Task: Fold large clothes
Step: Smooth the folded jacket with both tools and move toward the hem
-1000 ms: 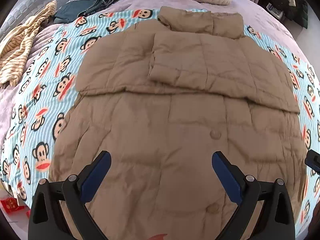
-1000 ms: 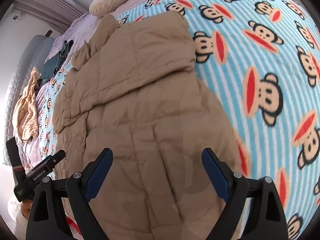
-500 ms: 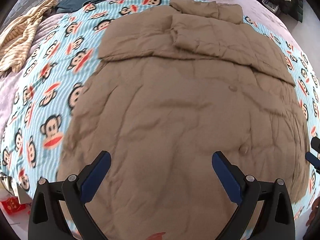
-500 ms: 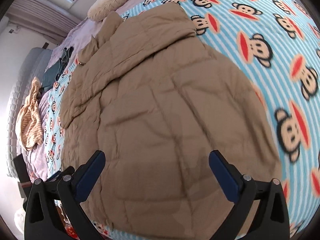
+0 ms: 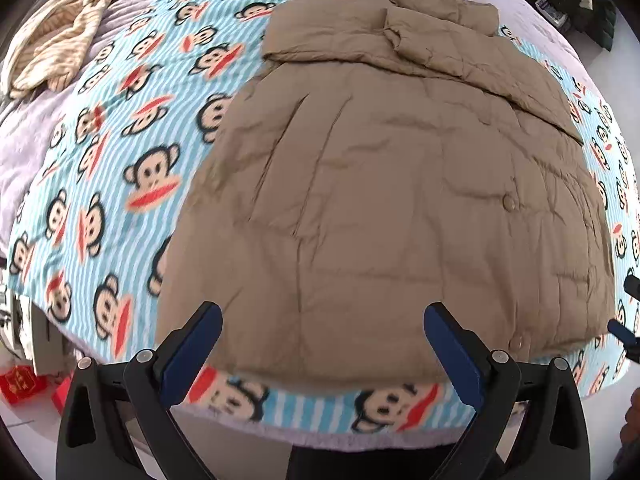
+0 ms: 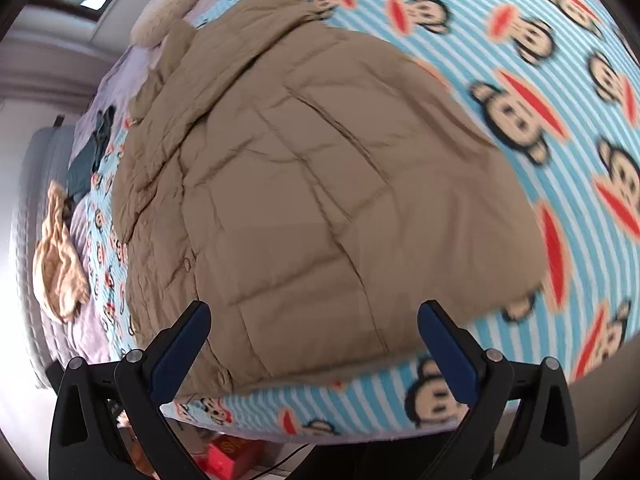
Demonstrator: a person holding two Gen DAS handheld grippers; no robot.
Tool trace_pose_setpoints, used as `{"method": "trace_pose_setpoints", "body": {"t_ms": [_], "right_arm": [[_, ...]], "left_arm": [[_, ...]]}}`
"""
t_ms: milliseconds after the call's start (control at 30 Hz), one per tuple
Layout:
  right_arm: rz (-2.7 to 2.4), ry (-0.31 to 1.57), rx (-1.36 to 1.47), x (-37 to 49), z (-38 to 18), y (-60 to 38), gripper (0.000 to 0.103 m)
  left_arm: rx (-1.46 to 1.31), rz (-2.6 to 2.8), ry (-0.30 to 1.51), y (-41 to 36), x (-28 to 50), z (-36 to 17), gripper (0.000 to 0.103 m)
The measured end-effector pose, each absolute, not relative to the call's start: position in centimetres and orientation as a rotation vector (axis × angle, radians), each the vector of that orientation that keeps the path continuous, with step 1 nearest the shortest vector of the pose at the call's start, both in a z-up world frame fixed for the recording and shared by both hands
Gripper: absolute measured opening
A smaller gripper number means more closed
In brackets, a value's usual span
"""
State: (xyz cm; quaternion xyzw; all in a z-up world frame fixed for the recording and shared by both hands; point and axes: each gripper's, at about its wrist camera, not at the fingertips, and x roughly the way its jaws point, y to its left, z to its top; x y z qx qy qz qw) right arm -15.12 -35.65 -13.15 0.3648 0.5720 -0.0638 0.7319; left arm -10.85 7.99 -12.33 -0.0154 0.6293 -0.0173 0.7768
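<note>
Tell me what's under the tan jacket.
The jacket lies on a monkey-print blanket, which shows all around it. The blanket beneath it is covered, so anything else under there cannot be seen.

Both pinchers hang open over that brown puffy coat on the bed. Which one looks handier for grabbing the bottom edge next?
Probably both. The left gripper and the right gripper, jaws wide and empty, each hang over the coat's near hem, one toward each corner.

Left gripper points steeply down, jaws spread wide and empty. Right gripper likewise, fully spread.
</note>
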Motion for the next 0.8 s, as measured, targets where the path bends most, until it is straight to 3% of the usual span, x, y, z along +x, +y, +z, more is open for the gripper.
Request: {"method": "trace_pose_setpoints", "body": {"t_ms": [400, 800], "right_arm": [[-0.192, 1.272, 0.987, -19.1, -14.3, -36.5, 0.103], [-0.185, 1.268, 1.091, -21.0, -15.9, -36.9, 0.103]], "left_arm": [[-0.079, -0.067, 1.398, 9.9, -13.1, -12.5, 0.101], [-0.479, -0.144, 1.491, 15.1, -15.0, -17.7, 0.101]]}}
